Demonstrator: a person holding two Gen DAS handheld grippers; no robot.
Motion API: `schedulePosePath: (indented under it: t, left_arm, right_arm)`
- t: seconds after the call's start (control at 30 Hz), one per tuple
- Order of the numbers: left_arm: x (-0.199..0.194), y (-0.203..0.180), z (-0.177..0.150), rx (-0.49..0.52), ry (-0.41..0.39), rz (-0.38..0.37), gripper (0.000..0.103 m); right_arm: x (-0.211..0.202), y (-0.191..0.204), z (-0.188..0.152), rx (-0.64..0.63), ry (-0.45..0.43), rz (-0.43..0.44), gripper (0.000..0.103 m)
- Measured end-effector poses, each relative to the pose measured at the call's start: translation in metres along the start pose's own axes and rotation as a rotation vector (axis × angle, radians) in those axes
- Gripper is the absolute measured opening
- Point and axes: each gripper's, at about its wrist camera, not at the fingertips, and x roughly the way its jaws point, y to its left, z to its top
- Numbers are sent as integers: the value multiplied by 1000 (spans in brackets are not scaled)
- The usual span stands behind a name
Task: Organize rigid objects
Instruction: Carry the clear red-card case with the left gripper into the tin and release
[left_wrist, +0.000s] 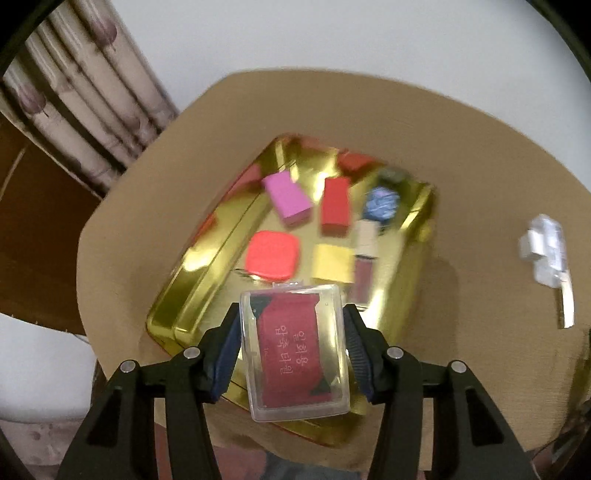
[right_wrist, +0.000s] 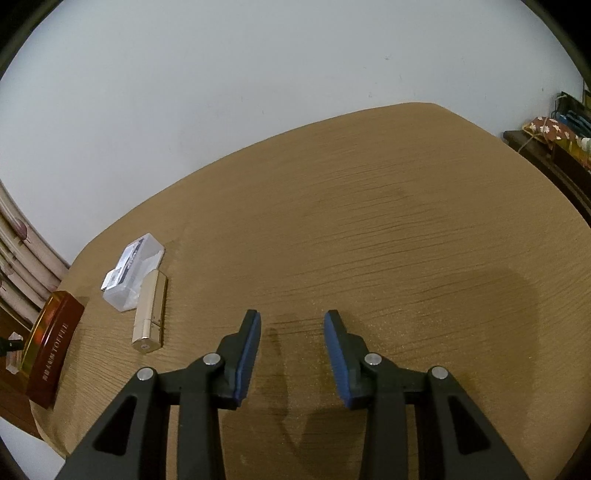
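Left wrist view looks steeply down, close over the gold tin (left_wrist: 207, 266); right looks shallower across the shared table (right_wrist: 406, 221).

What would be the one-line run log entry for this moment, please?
left gripper: shut on clear plastic case with red card | above open gold metal tin | right gripper: open, empty | left out: gold lipstick tube

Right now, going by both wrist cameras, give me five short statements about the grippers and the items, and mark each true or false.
1. The left gripper holds a clear plastic case. True.
2. The right gripper holds the cream tube. False: it is open and holds nothing.
3. The gold tin is empty. False: coloured blocks lie inside.
4. A pink block lies in the tin. True.
5. The cream tube stands upright. False: it lies flat on the table.
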Motion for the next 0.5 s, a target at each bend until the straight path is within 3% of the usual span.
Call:
schedulePosePath:
  t: [0.17, 0.5]
  left_arm:
    - [38, 11, 0, -10, 72, -16, 49]
    - [59, 23, -5, -5, 64, -52, 52]
  right_arm:
    - [2, 3, 0, -17, 3, -19, 36]
    - [7, 9, 2, -34, 8, -29, 38]
